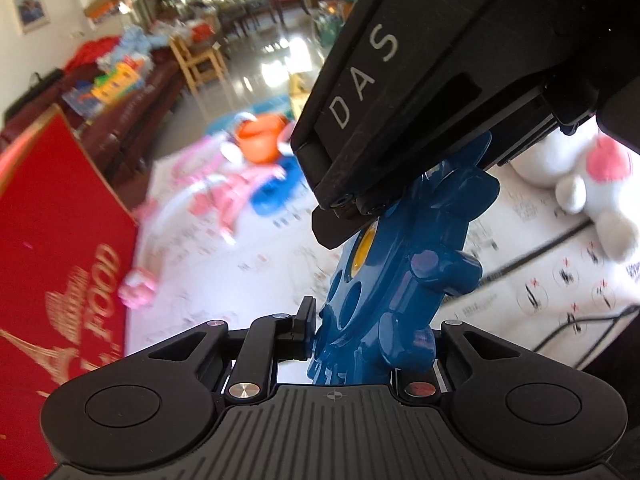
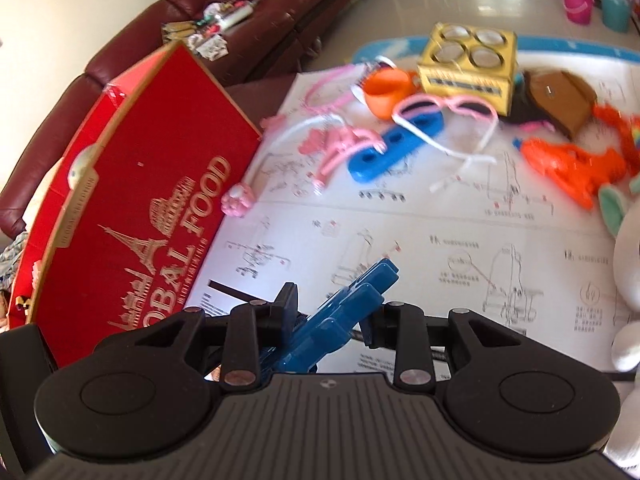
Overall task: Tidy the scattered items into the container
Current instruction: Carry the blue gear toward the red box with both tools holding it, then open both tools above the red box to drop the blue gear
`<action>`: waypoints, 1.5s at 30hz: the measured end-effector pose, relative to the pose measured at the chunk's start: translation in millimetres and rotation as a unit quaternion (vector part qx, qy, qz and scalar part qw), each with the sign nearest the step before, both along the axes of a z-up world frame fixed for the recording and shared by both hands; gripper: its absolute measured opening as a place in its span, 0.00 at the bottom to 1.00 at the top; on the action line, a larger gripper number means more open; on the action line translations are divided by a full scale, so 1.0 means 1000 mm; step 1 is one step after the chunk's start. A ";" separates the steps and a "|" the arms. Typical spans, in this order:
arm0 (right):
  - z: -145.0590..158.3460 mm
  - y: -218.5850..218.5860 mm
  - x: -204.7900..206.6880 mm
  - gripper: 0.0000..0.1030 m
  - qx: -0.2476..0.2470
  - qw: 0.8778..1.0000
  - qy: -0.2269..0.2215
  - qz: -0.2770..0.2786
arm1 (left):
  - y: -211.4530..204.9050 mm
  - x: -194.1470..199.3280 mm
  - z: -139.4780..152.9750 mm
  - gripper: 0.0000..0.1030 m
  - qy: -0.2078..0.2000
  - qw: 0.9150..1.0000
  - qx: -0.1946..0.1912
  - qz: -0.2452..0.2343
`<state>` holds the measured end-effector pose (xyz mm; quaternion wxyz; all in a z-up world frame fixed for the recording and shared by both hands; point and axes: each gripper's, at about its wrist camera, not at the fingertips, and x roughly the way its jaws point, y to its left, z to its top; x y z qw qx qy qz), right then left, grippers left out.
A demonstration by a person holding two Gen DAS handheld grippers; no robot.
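Bright daylight, window glare on the glossy floor [image 1: 276,60], motion-blurred toys, fisheye-bent edges.

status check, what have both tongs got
Left tongs and right tongs both shut on blue gear toy. Red box at left. Toy pile ahead, nothing blocking.

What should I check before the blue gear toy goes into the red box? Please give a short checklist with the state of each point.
1. Left gripper shut on blue gear toy: ok.
2. Right gripper also shut on the toy: ok.
3. Red box close by, to the left: ok.
4. Box opening free to take the toy: cannot tell, its inside is hardly visible.
5. More items left on the printed sheet, such as the orange cup: ok, still to collect.
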<state>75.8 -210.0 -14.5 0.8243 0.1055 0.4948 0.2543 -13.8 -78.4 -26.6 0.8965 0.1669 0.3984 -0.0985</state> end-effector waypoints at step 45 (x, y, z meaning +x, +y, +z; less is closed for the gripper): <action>0.151 0.335 -0.032 0.90 0.058 0.931 -0.168 0.320 | 0.276 -0.061 0.138 0.52 -0.099 0.919 -0.014 0.382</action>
